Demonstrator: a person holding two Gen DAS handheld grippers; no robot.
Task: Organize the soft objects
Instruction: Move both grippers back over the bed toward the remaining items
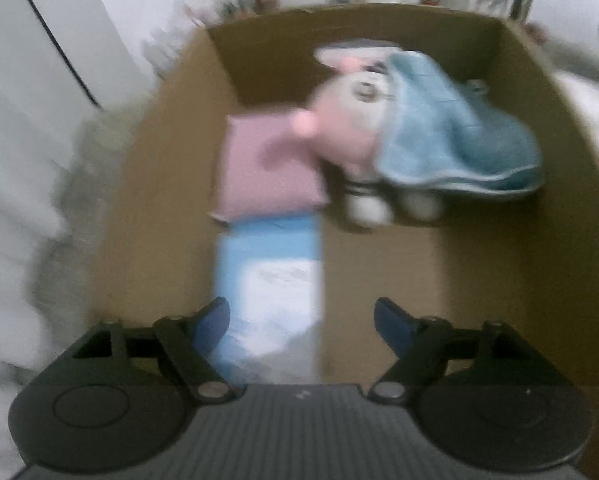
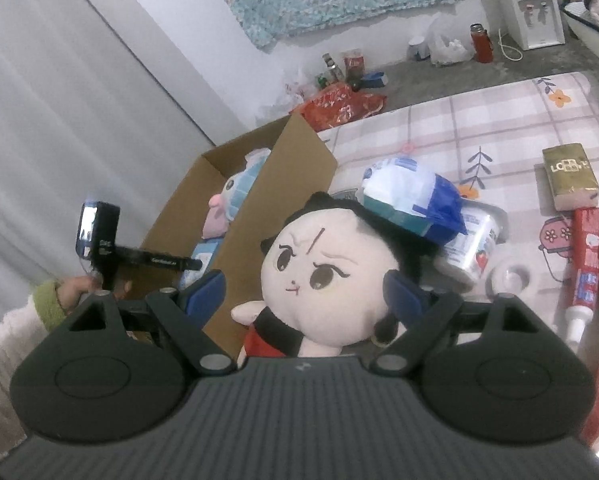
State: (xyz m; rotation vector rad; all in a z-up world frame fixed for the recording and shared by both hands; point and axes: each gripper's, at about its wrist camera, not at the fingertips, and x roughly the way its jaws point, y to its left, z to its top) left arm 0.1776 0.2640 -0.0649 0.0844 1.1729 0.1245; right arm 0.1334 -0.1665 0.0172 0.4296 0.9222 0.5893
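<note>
In the left wrist view my left gripper (image 1: 299, 312) hangs open over an open cardboard box (image 1: 171, 160). A blue and white soft pack (image 1: 271, 272) lies in the box below the jaws, close to the left finger and clear of the right one. Farther in lie a folded pink cloth (image 1: 267, 168), a pink and white plush toy (image 1: 339, 120) and a blue towel (image 1: 451, 132) draped over it. In the right wrist view my right gripper (image 2: 303, 292) stands open around the head of a black-haired plush doll (image 2: 323, 264) beside the box (image 2: 283, 184); the left pad is clear of the head.
The doll sits on a plaid bed sheet (image 2: 479, 120). Behind it are a blue and white wipes pack (image 2: 407, 196), a white tub (image 2: 475, 248), a tape roll (image 2: 511, 276), a red toothpaste box (image 2: 587, 248) and a gold tissue pack (image 2: 571, 180). A sleeved hand (image 2: 71, 292) holds the other gripper at the box.
</note>
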